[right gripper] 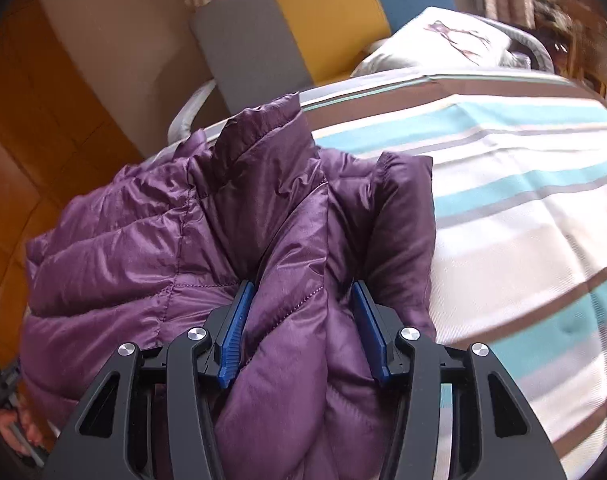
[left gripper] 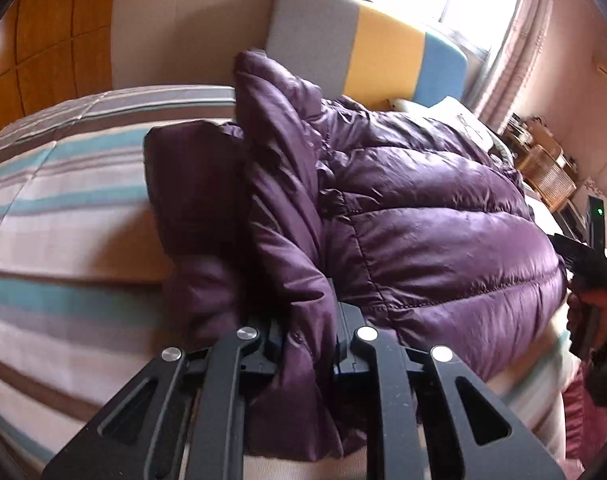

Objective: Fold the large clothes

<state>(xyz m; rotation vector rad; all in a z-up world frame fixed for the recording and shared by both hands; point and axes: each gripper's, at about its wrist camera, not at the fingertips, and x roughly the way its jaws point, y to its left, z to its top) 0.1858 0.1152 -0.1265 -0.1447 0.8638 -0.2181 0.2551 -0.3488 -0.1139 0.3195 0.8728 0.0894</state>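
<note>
A purple quilted down jacket (left gripper: pixel 423 208) lies bunched on a striped bed (left gripper: pixel 63 200). My left gripper (left gripper: pixel 307 320) is shut on a fold of the jacket's edge, with fabric bulging up between the black fingers. In the right wrist view the same jacket (right gripper: pixel 143 240) fills the left and middle. My right gripper (right gripper: pixel 303 312) has its blue pads (right gripper: pixel 237 332) pressed on either side of a thick puffy fold and holds it. The fingertips of both grippers are partly hidden by fabric.
The bedspread (right gripper: pixel 523 220) has white, teal and brown stripes. A grey, yellow and blue headboard (left gripper: pixel 363 44) stands at the back. A white pillow (right gripper: pixel 443 40) lies by it. Wooden wardrobe doors (left gripper: pixel 43 40) are on the left. A wicker basket (left gripper: pixel 547 172) stands at the right.
</note>
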